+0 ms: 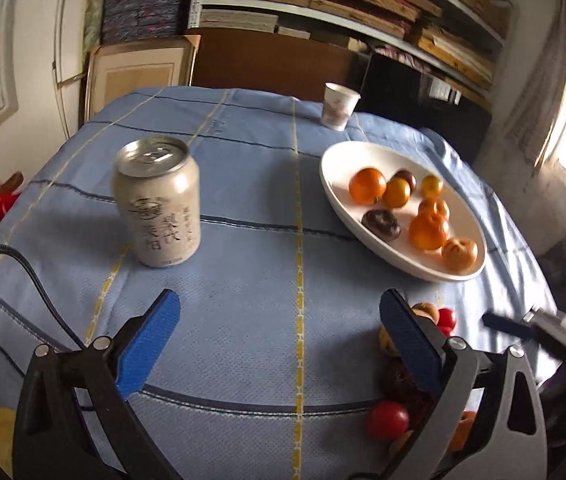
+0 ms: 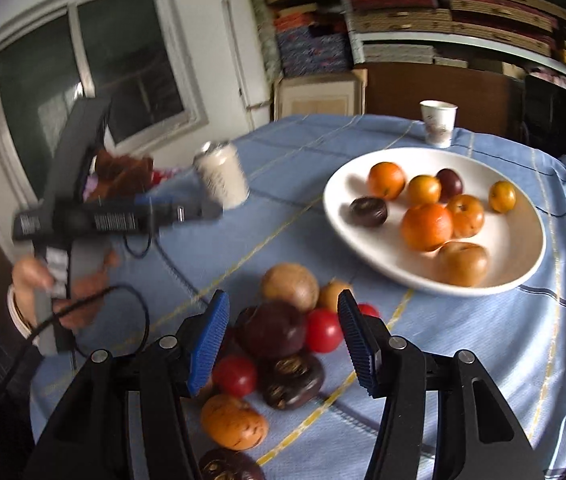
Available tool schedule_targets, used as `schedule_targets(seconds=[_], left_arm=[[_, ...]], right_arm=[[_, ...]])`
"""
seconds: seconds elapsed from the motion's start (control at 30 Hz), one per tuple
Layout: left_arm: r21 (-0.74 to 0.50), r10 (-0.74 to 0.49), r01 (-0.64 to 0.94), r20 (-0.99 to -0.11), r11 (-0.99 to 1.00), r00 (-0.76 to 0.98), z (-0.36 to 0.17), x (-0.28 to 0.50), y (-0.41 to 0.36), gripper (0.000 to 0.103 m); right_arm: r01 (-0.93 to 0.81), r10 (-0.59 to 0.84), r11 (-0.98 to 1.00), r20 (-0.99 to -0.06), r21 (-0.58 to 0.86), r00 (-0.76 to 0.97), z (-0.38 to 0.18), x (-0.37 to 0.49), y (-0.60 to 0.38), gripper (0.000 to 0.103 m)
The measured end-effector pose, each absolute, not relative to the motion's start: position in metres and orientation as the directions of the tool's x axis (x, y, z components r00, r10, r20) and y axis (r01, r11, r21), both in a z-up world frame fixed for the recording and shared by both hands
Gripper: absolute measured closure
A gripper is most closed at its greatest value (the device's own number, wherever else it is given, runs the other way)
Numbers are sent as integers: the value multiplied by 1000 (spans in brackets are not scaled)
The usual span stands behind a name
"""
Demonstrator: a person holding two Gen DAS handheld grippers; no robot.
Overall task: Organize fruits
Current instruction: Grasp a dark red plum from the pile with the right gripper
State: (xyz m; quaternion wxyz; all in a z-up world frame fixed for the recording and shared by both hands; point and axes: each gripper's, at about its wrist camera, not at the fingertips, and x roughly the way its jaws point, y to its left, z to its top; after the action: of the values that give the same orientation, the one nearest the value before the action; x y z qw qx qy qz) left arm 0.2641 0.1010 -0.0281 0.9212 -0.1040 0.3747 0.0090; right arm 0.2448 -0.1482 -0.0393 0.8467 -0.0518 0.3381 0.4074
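Right gripper (image 2: 283, 340) open over loose fruit pile (image 2: 279, 332), prob. lining up next pick for plate (image 2: 523, 268); left gripper (image 1: 279, 340) wide open, empty.

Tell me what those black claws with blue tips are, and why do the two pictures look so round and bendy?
They are grabbing tools that a person holds, one in each hand. Each tool carries a tiny wide-eyed camera, which bends the picture. One picture looks along the left gripper, the other along the right gripper. Both are open and hold nothing. In the right one you can see the person's hand holding the other tool. On the blue checked tablecloth stand a silver drink can and a small white paper cup. A big white oval plate holds orange and dark purple fruits. A loose pile of red, purple and brown fruits waits in front of the right gripper.
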Motion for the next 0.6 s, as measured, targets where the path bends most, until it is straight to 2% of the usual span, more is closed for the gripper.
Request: schedule_targets(seconds=[0.17,0.3,0.57,0.6], left_arm=[[-210,-80,-98,-699,973,711,-28,259,105,5],[-200,-82,-82,-694,976,715,-27,257,100,5],[-185,-81,-69,-697,980,713,-28,255,93,5],[-185,-81,-70,-696,980,714,-28,253,93,5]], right_arm=[[-746,621,656,-645,116,445,-47,233,-135,46],[-737,623,662,-645,134,442,-50,236,-136,46],[-737,603,667,-660,108,448,-55,242,-129,57],[-732,594,673,-666,105,451,-57,242,-128,60]])
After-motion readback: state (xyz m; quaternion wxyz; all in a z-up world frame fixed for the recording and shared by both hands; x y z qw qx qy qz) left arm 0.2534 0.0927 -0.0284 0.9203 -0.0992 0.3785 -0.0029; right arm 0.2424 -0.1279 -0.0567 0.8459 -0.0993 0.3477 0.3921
